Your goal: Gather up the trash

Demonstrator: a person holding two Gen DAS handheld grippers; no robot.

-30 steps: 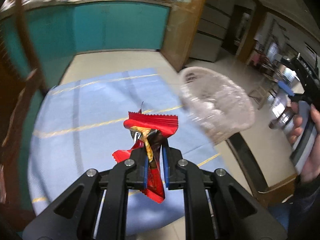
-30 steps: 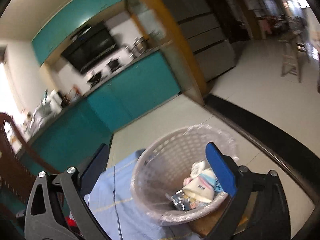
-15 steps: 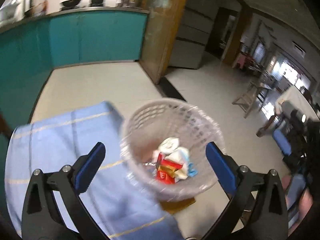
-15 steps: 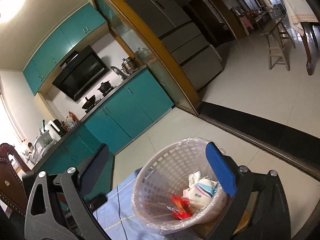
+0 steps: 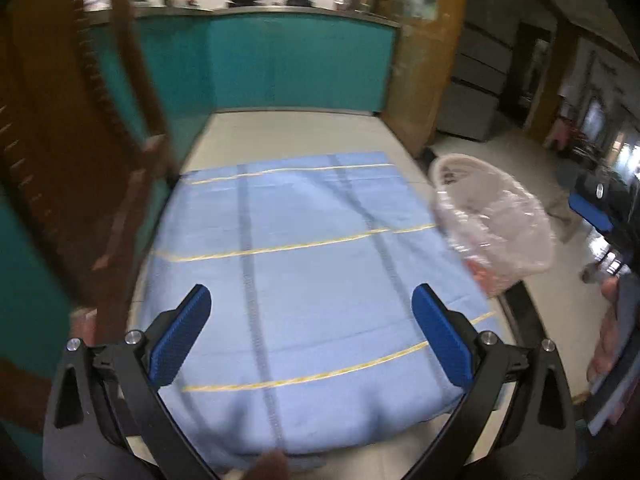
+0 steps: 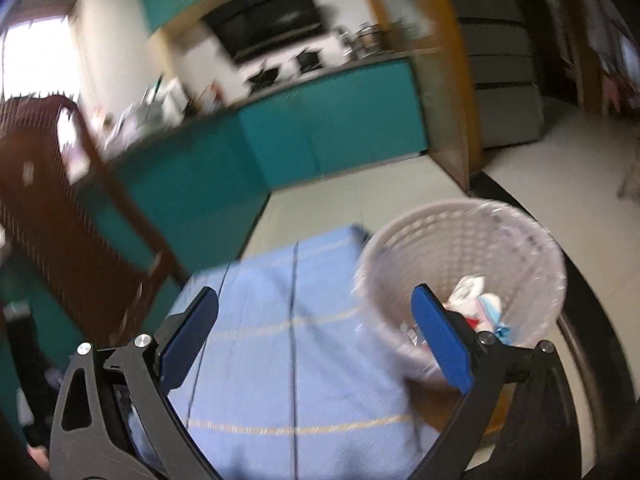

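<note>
A white mesh basket [image 6: 460, 210] lined with clear plastic stands at the right edge of the blue striped cloth [image 6: 280, 360]. Inside it lie white and blue wrappers [image 6: 476, 300] and a bit of red wrapper [image 6: 472, 322]. My right gripper [image 6: 316, 344] is open and bare, its right pad in front of the basket. My left gripper [image 5: 312, 336] hangs open over the blue cloth [image 5: 312, 240] with nothing between its fingers. In that view the basket [image 5: 496, 216] is off to the right, blurred.
A dark wooden chair [image 5: 80, 160] stands at the table's left side, also the chair [image 6: 60, 200] in the right wrist view. Teal cabinets [image 5: 300, 68] and a wooden door post [image 5: 424, 60] lie beyond. A hand [image 5: 612, 336] shows at the far right.
My left gripper opened and let the red wrapper fall into the basket, then swung back left over the cloth. The right wrist view has turned left toward the table.
</note>
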